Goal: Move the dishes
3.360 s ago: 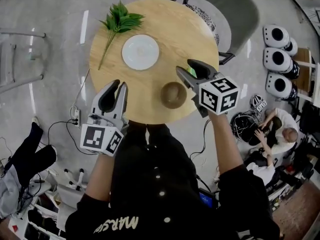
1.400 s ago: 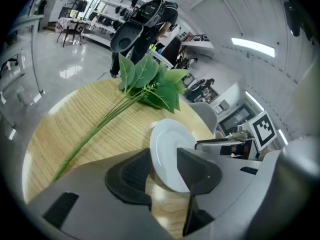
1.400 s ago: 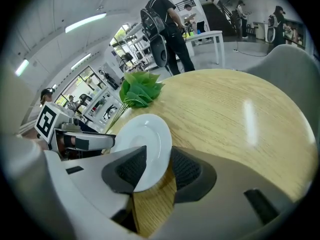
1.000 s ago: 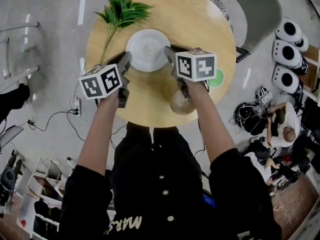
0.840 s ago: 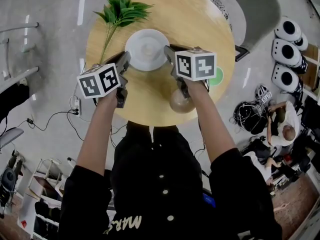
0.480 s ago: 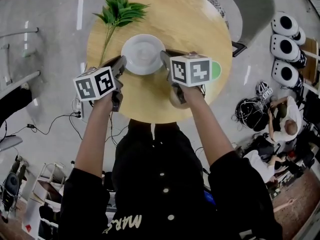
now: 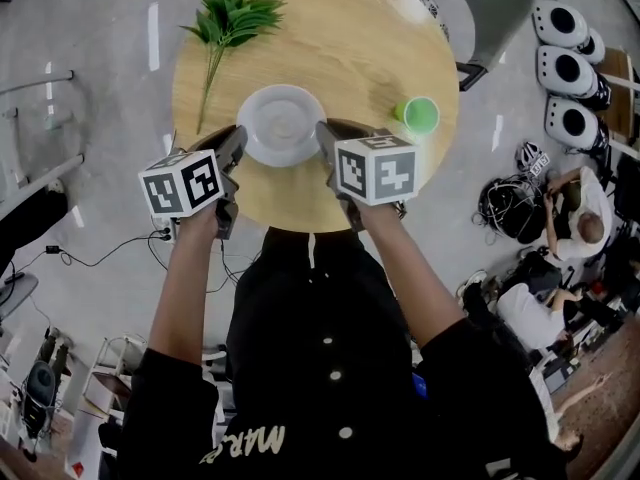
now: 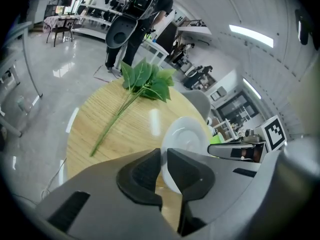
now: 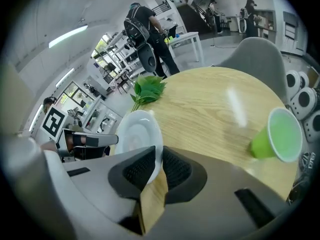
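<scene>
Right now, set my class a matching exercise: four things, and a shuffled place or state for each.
1 white plate
2 green cup
3 leafy sprig
4 right gripper

a at the far left edge of the table
b shut on the plate's right rim
c pinched at two sides
d right of the plate, untouched

Pairs: 1-c, 2-d, 3-a, 4-b

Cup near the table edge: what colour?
The cup is bright green; the right gripper view shows it best.

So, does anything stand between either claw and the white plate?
Nothing visible does. The left claw and right claw each pinch the plate by its rim, on opposite sides; the cup and sprig lie clear.
</scene>
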The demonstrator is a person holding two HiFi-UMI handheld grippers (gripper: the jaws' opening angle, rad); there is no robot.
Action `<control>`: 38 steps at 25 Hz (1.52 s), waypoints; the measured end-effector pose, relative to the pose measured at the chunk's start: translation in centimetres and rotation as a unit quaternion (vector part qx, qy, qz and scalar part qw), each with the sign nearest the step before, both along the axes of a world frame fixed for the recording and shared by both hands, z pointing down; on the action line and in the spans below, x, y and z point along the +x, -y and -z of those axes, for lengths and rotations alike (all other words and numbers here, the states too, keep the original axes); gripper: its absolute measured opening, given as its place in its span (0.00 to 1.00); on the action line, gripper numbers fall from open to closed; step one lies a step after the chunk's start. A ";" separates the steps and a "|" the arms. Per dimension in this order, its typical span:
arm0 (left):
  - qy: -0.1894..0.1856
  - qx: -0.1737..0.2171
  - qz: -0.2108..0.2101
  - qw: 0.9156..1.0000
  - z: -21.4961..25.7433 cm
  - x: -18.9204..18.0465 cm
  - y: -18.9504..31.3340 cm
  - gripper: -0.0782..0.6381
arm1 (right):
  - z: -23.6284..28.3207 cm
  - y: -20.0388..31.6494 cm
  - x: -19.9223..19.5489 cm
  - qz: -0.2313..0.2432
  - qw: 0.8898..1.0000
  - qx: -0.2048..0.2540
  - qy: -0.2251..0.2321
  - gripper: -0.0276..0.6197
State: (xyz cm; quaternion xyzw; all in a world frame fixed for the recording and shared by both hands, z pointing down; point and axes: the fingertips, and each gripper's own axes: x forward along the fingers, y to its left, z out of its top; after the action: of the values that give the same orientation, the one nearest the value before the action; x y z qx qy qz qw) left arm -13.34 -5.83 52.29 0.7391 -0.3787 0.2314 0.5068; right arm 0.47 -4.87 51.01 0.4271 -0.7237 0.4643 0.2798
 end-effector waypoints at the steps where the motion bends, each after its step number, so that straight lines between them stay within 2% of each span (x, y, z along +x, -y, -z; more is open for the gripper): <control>1: 0.000 -0.002 -0.005 1.000 0.1 0.1 -0.4 0.18 | 0.2 -0.7 0.0 -0.008 1.000 0.000 -0.001 0.11; 15: 0.021 -0.030 -0.055 0.998 -0.6 0.2 -6.6 0.19 | -0.7 -8.9 0.0 -0.085 0.996 -0.022 -0.016 0.11; 26: 0.042 -0.046 -0.061 0.996 -2.8 -0.1 -8.7 0.19 | -3.2 -11.4 -0.3 -0.112 0.993 -0.027 -0.039 0.12; 38: 0.052 -0.048 -0.064 0.995 -4.0 -0.2 -8.7 0.19 | -5.0 -11.4 -0.5 -0.124 0.990 -0.029 -0.054 0.13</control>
State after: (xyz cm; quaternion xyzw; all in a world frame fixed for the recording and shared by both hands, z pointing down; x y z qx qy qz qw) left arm -13.51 2.85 56.28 0.7239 -0.3449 0.3197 0.5048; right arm 0.01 6.58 56.04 0.5296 -0.6356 0.4920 0.2712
